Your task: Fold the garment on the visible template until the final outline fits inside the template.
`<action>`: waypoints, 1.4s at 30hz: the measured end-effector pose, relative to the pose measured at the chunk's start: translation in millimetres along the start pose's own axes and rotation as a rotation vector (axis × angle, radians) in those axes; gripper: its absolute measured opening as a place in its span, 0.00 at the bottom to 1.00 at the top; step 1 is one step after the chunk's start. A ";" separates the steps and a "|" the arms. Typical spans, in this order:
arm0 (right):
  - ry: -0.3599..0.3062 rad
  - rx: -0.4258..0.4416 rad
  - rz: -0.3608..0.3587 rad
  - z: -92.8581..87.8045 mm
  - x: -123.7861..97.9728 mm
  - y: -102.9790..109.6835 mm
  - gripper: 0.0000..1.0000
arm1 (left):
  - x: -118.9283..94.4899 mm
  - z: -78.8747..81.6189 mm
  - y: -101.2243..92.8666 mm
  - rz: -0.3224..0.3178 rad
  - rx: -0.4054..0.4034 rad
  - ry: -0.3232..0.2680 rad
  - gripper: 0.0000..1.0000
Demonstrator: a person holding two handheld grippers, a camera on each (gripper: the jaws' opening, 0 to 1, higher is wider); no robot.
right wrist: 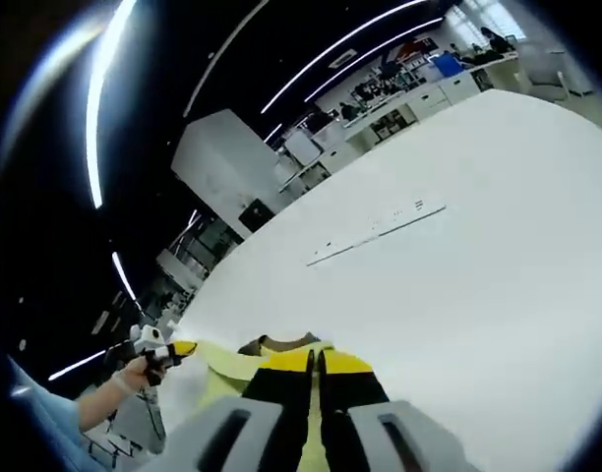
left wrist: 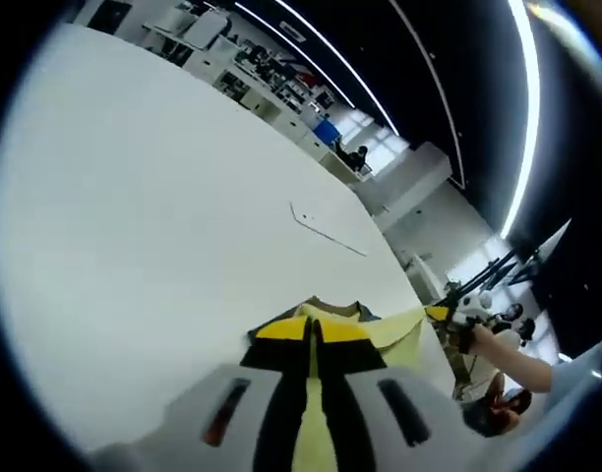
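— Garment (left wrist: 394, 334): where is it?
— Pale yellow cloth, lifted over the white table (left wrist: 134, 246), stretched between both grippers.
— The left gripper (left wrist: 314, 334)?
— Jaws pinched together on the cloth's edge.
— The right gripper (right wrist: 316, 362)?
— Likewise clamped on the cloth (right wrist: 227, 362). A thin line (right wrist: 380, 234) marks the table (right wrist: 498, 246) beyond.

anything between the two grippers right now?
A taut span of the yellow garment runs from the left gripper to the right gripper, in the left gripper view.
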State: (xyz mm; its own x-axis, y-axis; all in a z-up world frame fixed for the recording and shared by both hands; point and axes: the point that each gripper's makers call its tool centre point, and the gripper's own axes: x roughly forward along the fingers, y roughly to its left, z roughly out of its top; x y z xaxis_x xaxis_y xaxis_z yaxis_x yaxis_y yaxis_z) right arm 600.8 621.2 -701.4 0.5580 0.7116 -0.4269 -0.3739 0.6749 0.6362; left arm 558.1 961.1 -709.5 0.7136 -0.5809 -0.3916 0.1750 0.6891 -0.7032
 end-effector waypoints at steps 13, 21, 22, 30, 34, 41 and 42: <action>0.047 0.047 -0.067 -23.6 17.4 -36.9 0.00 | 9.3 -20.5 28.7 0.053 -0.030 0.029 0.00; 0.072 0.040 -0.088 -31.5 18.5 -40.2 0.00 | 9.2 -26.2 32.9 0.071 -0.004 0.054 0.00; 0.069 0.038 -0.086 -31.2 18.4 -39.5 0.00 | 9.3 -26.3 32.6 0.071 -0.002 0.055 0.00; 0.073 0.004 -0.036 -30.6 14.9 -27.1 0.00 | 9.8 -22.3 28.0 0.039 0.003 0.044 0.00; 0.083 -0.056 -0.014 -32.0 11.0 -19.7 0.09 | 7.7 -21.0 24.0 0.018 0.035 0.052 0.10; 0.106 -0.201 0.013 -36.5 4.3 -6.2 0.39 | -0.8 -26.9 17.1 0.007 0.255 0.111 0.35; 0.107 -0.224 0.014 -37.2 3.8 -5.2 0.43 | -2.0 -27.9 16.1 0.010 0.283 0.119 0.38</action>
State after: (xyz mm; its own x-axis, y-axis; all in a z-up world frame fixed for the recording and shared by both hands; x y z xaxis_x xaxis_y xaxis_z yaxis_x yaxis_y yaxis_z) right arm 577.3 627.7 -730.2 0.4743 0.7300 -0.4921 -0.5431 0.6825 0.4890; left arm 540.6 961.3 -736.6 0.6347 -0.6087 -0.4760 0.3627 0.7786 -0.5120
